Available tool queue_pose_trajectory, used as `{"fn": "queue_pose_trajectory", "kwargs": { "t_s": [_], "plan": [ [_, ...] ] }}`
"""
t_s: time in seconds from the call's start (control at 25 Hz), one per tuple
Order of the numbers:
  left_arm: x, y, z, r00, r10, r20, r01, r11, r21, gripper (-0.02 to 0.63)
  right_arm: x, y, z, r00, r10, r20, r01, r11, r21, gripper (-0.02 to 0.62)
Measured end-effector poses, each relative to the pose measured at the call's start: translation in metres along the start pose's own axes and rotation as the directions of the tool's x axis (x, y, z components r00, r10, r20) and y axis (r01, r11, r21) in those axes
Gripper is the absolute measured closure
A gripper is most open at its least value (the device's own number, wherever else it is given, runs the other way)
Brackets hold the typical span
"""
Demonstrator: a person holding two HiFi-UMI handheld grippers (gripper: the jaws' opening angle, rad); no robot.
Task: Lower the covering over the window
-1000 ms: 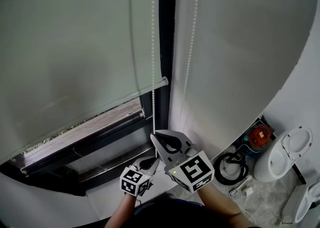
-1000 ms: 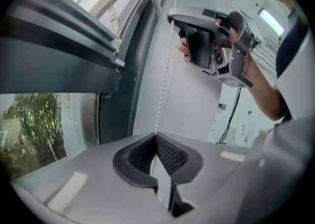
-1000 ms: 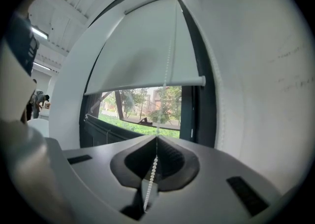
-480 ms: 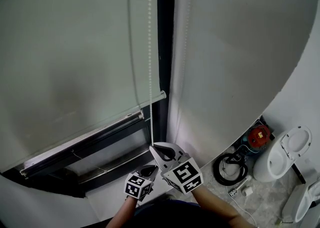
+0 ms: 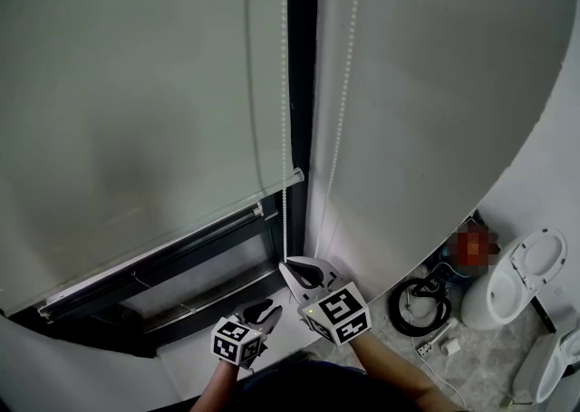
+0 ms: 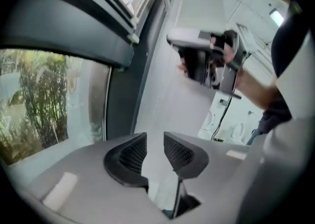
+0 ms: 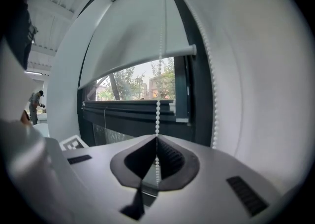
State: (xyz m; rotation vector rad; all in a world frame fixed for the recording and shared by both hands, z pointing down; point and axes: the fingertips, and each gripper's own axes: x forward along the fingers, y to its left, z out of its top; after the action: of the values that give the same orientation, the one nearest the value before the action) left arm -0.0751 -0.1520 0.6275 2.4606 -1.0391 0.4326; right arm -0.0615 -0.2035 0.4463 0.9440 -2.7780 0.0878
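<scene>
The roller blind (image 5: pixel 136 111) hangs left of the bead chain (image 5: pixel 285 129). Its bottom bar sits low, with only a strip of glass bare beneath it, so the job looks nearly done. Below and left of the chain's end, the left gripper (image 5: pixel 263 312) has just been opening its jaws. They stand apart with nothing between them, probably freed to take a fresh hold. The right gripper (image 5: pixel 290 267) is clamped on the chain itself, so the pull isn't lost. Right of the chain hangs a second blind (image 5: pixel 426 84).
</scene>
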Motion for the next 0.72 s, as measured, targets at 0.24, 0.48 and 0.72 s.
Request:
{"fn": "queue_pose_trajectory", "kwargs": {
  "t_s": [0.24,0.48,0.72],
  "plan": [
    [-0.062,-0.009,0.129,0.957,0.007,0.29,-0.042,0.992,0.116,0.489,0.003,0.004,0.001,1.0,0.009,0.01,-0.009,1.0,-0.005,0.583],
    [-0.1,-0.037,0.227,0.903,-0.041,0.428,-0.059,0.974,0.218,0.497,0.005,0.008,-0.002,1.0,0.014,0.011,-0.014,1.0,-0.01,0.583],
    [-0.087,-0.061,0.274,0.89,-0.075,0.45,-0.071,0.952,0.297,0.497,0.005,0.011,-0.003,1.0,0.017,0.005,-0.016,1.0,-0.022,0.583]
  ]
}}
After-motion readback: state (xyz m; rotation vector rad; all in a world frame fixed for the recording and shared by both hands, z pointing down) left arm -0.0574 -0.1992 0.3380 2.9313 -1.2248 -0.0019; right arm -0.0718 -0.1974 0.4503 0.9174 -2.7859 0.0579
